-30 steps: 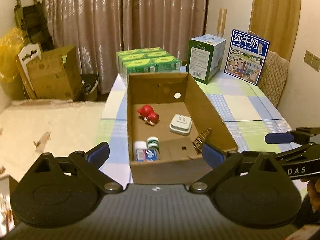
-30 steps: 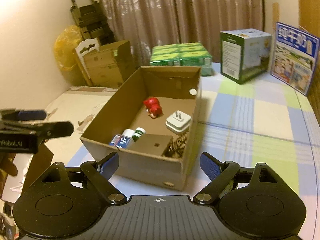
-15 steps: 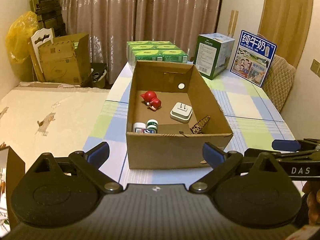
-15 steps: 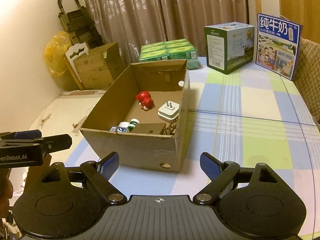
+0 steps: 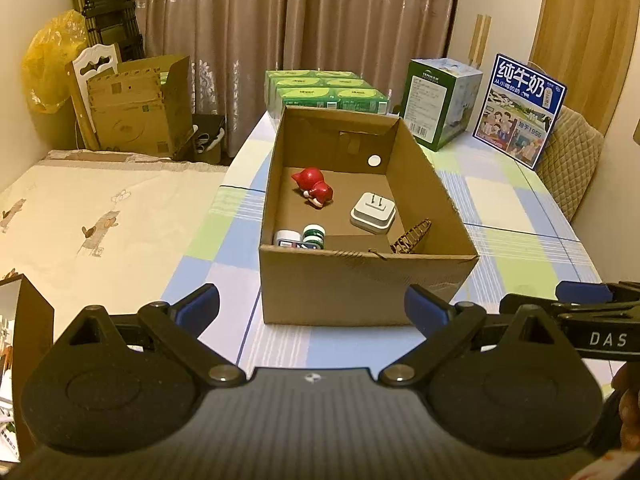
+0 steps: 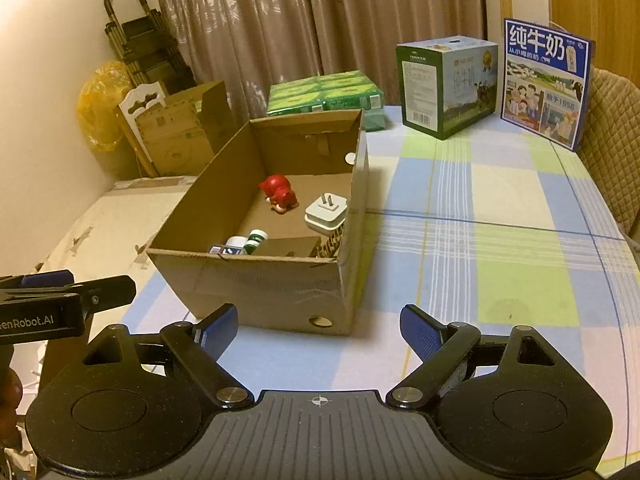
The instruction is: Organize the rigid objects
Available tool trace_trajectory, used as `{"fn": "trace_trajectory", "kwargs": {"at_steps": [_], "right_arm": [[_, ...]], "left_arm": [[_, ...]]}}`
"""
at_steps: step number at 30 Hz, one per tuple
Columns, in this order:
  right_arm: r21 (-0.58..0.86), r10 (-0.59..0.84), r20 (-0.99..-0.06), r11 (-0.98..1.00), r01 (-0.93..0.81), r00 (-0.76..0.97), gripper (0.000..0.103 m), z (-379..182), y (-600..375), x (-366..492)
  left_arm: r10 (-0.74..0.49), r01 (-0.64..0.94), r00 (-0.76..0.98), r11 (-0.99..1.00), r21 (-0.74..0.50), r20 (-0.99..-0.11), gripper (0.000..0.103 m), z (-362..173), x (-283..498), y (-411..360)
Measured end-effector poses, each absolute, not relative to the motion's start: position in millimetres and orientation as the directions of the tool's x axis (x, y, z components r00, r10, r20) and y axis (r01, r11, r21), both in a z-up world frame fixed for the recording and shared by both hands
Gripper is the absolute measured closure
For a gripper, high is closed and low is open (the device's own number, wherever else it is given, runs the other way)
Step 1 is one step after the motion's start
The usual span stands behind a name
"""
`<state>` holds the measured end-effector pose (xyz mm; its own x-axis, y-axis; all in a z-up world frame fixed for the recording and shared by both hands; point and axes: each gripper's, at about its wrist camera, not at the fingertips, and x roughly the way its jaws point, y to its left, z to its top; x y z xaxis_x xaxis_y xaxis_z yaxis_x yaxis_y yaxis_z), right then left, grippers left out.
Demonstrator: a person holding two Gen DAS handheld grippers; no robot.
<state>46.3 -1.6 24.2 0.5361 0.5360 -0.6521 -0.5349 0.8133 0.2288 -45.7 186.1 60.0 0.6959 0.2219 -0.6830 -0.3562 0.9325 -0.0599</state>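
An open cardboard box (image 5: 360, 284) (image 6: 264, 292) stands on the checked tablecloth. Inside lie a red toy figure (image 5: 314, 187) (image 6: 280, 194), a white plug adapter (image 5: 373, 212) (image 6: 326, 210), two small bottles (image 5: 304, 238) (image 6: 244, 243) and a brown spiral piece (image 5: 412, 236) at the near right corner. My left gripper (image 5: 312, 310) hangs open in front of the box's near wall, nothing between its fingers. My right gripper (image 6: 318, 330) is open too, just short of the box's near right corner. Each gripper shows at the edge of the other's view.
Green packs (image 5: 324, 94) sit behind the box. A green-and-white carton (image 6: 446, 80) and a blue milk carton (image 6: 546, 80) stand at the table's back right. A padded chair (image 6: 616, 140) lines the right edge. Left of the table are a bed (image 5: 92, 216) and cardboard boxes (image 5: 140, 104).
Both grippers have drawn back from the box, so its near wall now shows in full. Both stay open and hold nothing. The objects in the box have not moved.
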Motion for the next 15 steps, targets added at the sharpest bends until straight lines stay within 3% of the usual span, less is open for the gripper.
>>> {"fn": "trace_trajectory", "kwargs": {"at_steps": [15], "right_arm": [[0.236, 0.532, -0.653, 0.819, -0.523, 0.539, 0.018, 21.2, -3.0, 48.3]], "left_arm": [[0.228, -0.352, 0.689, 0.935, -0.043, -0.688, 0.005, 57.4, -43.5, 180.7]]}}
